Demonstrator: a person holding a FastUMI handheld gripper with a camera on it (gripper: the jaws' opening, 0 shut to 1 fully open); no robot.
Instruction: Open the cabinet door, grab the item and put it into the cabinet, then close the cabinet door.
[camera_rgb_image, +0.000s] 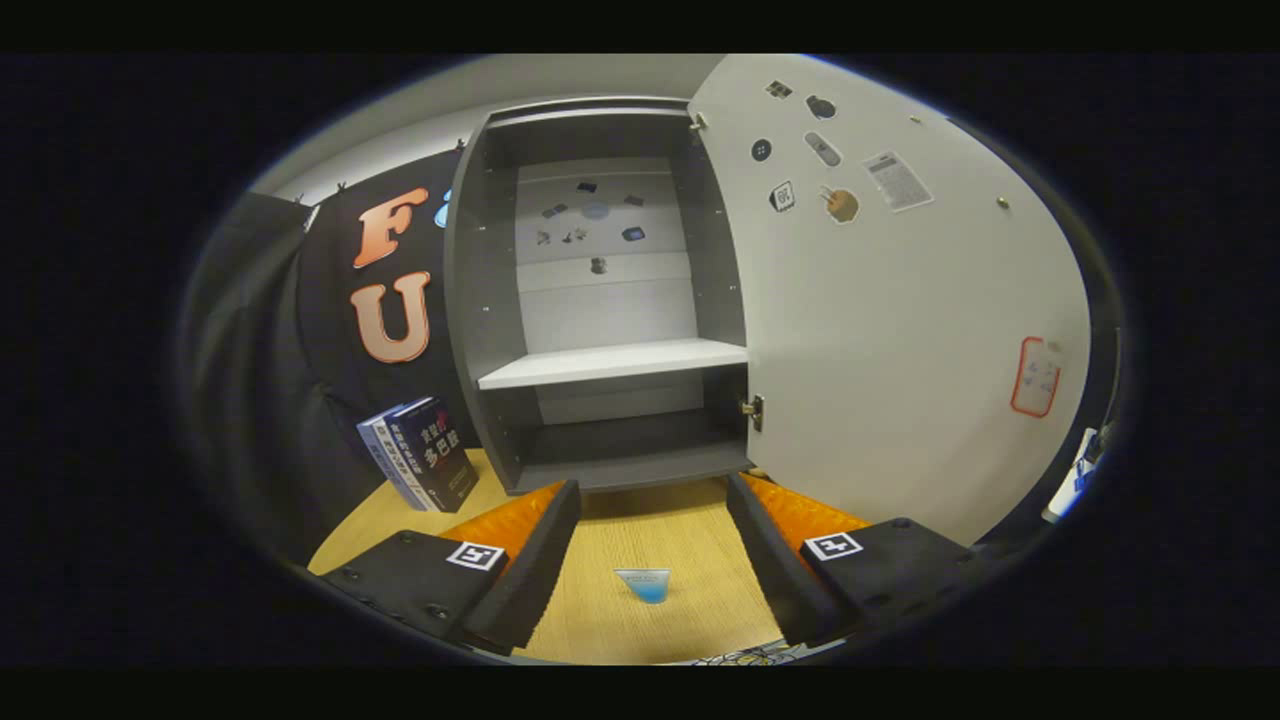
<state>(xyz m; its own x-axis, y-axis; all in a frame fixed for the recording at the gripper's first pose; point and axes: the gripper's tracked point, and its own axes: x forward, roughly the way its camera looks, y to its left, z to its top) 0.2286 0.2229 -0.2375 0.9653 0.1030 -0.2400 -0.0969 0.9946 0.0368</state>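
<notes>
Gripper (650, 560) fingers spread apart, empty, above a light wooden tabletop (650, 520). Between them lies a small blue translucent item (642, 584). Beyond stands a tall grey cabinet (600, 300), its white door (900, 330) swung open rightward.

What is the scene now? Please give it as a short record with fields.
cabinet: stands on the wooden table, ahead of the fingers
cabinet door: swung open to the right, stickers on its inner face
shelf: bare
books: lean left of the cabinet
small blue item: on the table between the fingers
gripper: open, holds nothing
</notes>
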